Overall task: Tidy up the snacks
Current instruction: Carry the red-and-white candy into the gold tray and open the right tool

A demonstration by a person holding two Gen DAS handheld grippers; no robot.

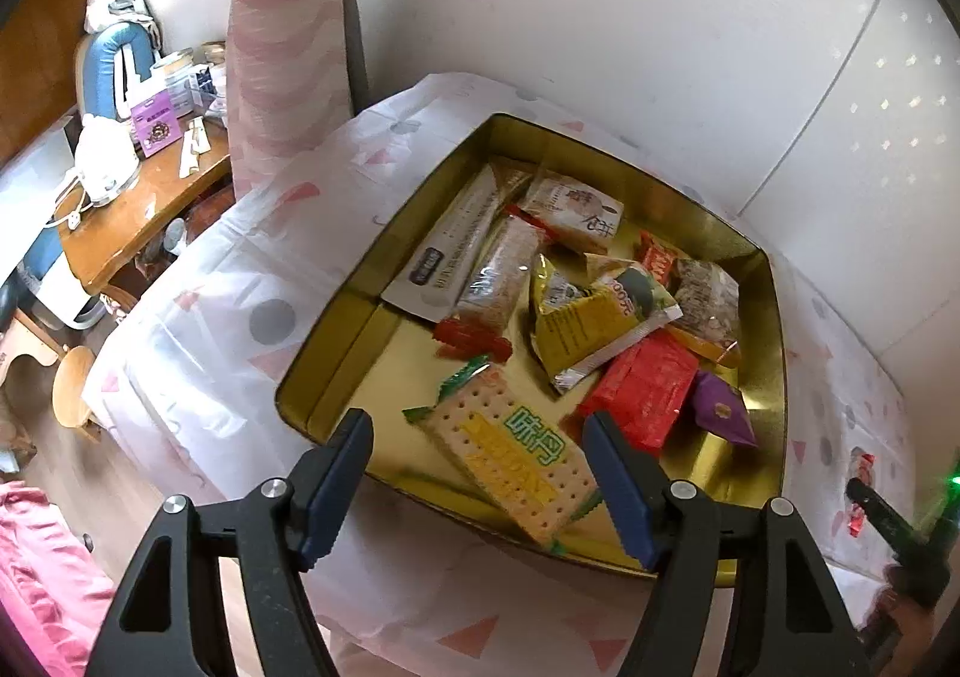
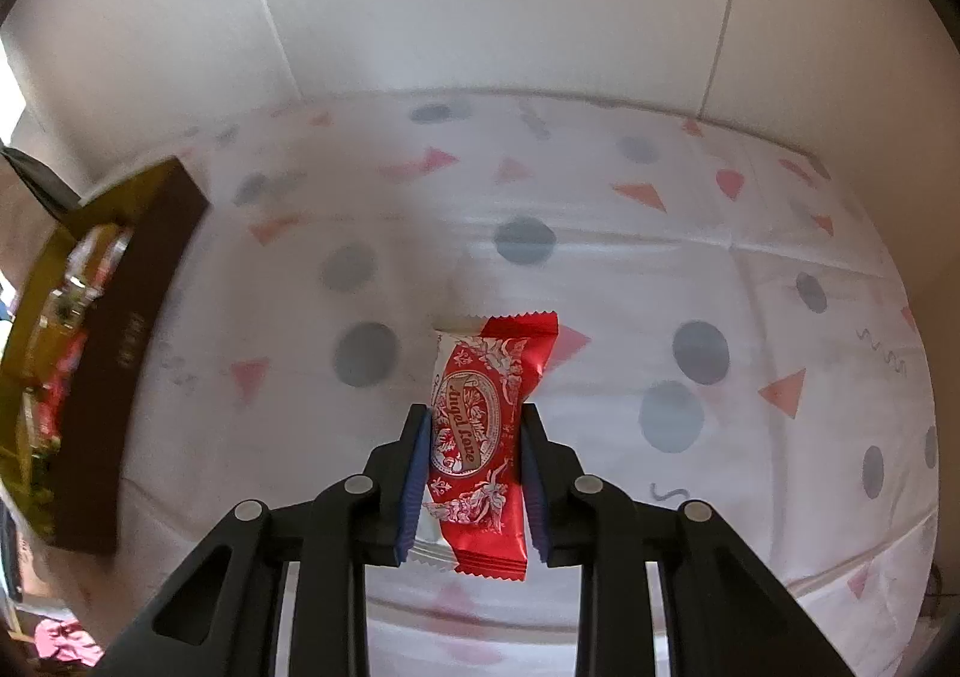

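My right claw point(image 2: 474, 473) squeezes the red candy point(image 2: 480, 437) by its long sides above the worktop point(image 2: 600, 281), the gold tin point(image 2: 138, 281) sits off to its left, and my left claw point(image 1: 480, 479) hangs wide open, holding nothing, over the tin's near edge.

The left gripper point(image 1: 477, 488) is angled steeply downward, its blue-padded jaws spread wide with nothing pressed between them; the right gripper point(image 2: 474, 488) is likewise pitched downward, its jaws drawn narrow and set against both sides of a red wrapper point(image 2: 480, 437).
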